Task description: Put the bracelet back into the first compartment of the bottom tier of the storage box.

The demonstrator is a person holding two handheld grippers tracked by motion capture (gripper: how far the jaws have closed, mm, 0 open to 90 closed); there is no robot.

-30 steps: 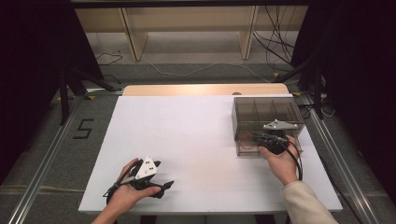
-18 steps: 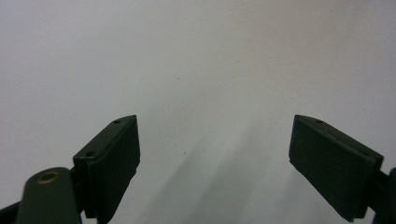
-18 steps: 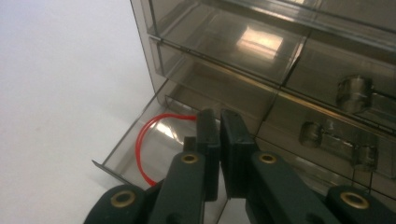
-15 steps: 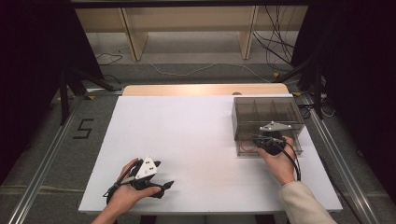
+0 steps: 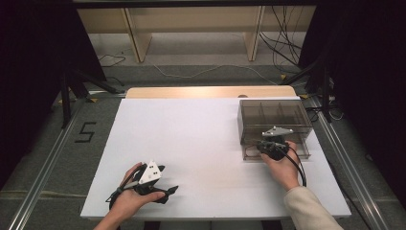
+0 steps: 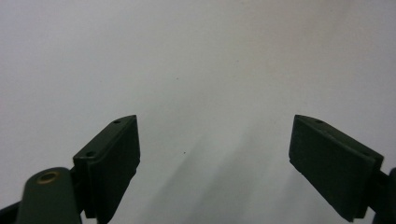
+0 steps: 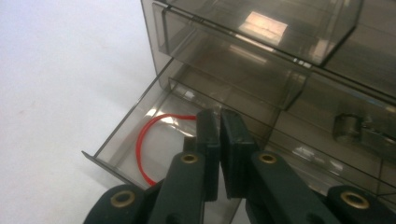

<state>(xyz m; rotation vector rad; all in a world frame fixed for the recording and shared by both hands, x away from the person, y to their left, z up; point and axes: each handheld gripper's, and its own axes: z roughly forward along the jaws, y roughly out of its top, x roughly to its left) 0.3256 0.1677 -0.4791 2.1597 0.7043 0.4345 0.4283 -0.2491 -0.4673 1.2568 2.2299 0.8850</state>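
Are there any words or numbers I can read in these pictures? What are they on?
"5": a big dark number on the grey floor, left of the white table.
The smoky plastic drawer box shows no label or writing that can be read.
The two hand-held grippers show no readable words or numbers either.

Light falls from overhead on the white counter (image 5: 201, 139), bright against dark surroundings. The high view is soft and slightly grainy. Faint grey shadows stretch beneath the left claw (image 6: 215, 154). Glare patches glint on the smoky plastic drawer box (image 7: 261, 28), whose near edges blur.
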